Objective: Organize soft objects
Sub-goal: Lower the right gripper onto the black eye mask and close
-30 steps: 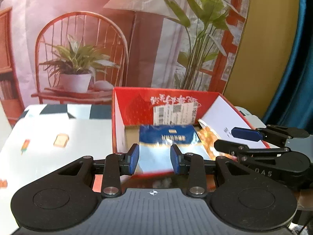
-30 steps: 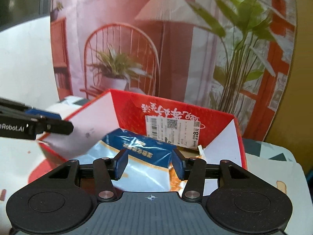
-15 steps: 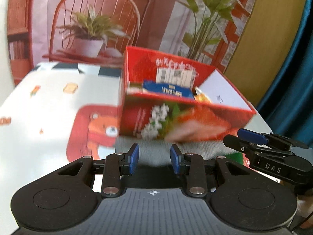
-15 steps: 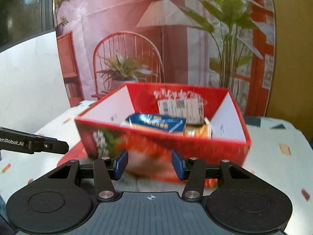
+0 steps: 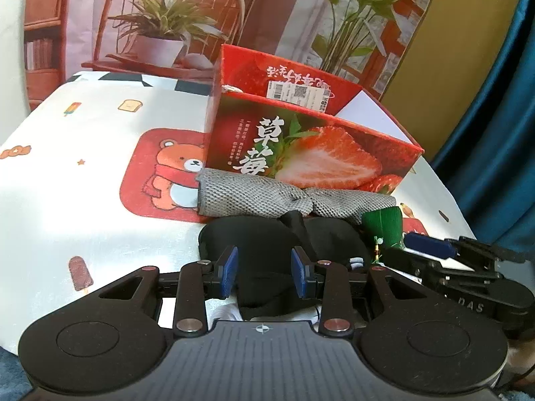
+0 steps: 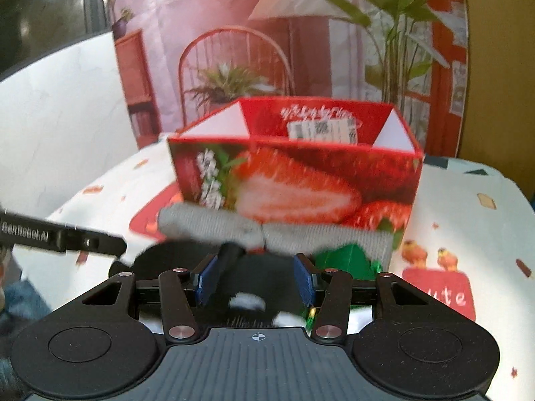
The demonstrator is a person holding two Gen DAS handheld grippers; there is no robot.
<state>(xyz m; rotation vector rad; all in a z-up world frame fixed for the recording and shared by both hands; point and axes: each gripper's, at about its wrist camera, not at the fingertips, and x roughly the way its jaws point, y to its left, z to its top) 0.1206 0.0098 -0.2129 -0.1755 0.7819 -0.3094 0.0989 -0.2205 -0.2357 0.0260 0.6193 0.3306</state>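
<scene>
Before the red strawberry-printed cardboard box (image 5: 311,147) lies a limp black fabric eye mask (image 5: 267,244); both left gripper (image 5: 264,272) and right gripper (image 6: 255,279) hover parted, empty. It should pinch easily at the narrow middle.

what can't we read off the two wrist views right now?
- Red box contents: both views, front wall hides them.
- Black cloth near end: left wrist, gripper body covers it.
- Green item: identity unclear; left wrist partly hidden, right wrist blurred.
- Grey knit cloth weave: right wrist, motion blur.
</scene>
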